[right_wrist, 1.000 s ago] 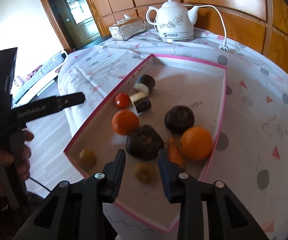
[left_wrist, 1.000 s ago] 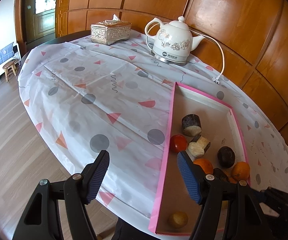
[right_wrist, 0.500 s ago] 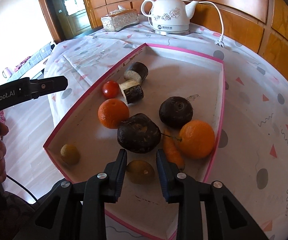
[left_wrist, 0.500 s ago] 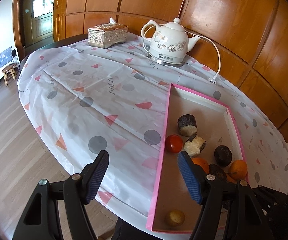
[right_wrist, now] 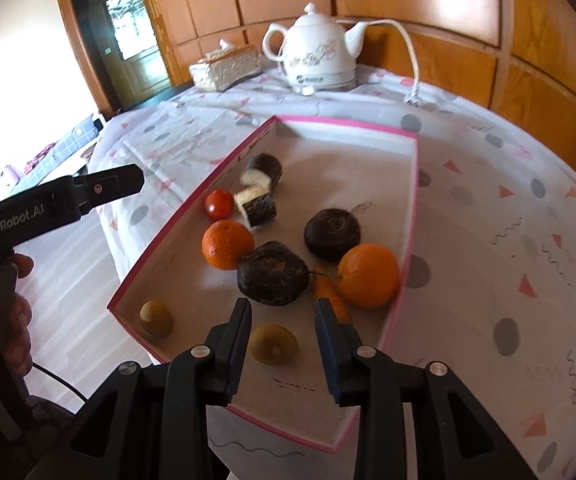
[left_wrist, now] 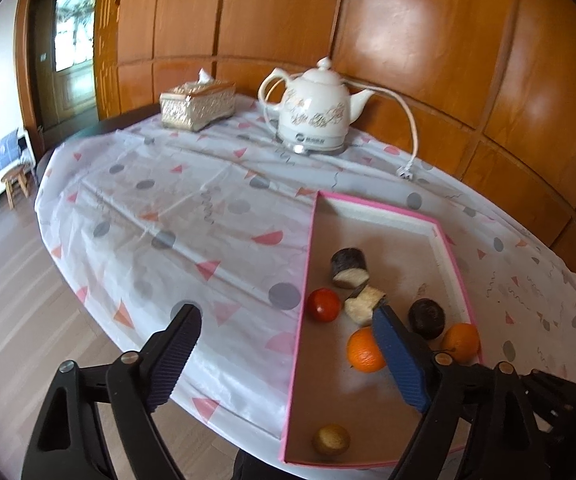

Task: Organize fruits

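The fruits lie loose in the shallow pink-edged cardboard tray (right_wrist: 407, 216) on the table; a pick seems to be in preparation; the right tongs (right_wrist: 282, 314) are seen part open, having just widened, with the small yellow-green round fruit (right_wrist: 273, 343) lying between and below the jaws, not pressed; the left tongs (left_wrist: 284, 328) have just been opened wide, empty, over the tray's left edge; next, lowering and closing on that fruit is judged necessary.

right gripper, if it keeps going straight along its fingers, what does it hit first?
Most likely the small yellow-green fruit lying between the fingers of the right gripper, on the floor of the pink-edged box. The jaws have just been opening and touch nothing. The dark lumpy fruit lies just beyond; depth is uncertain.
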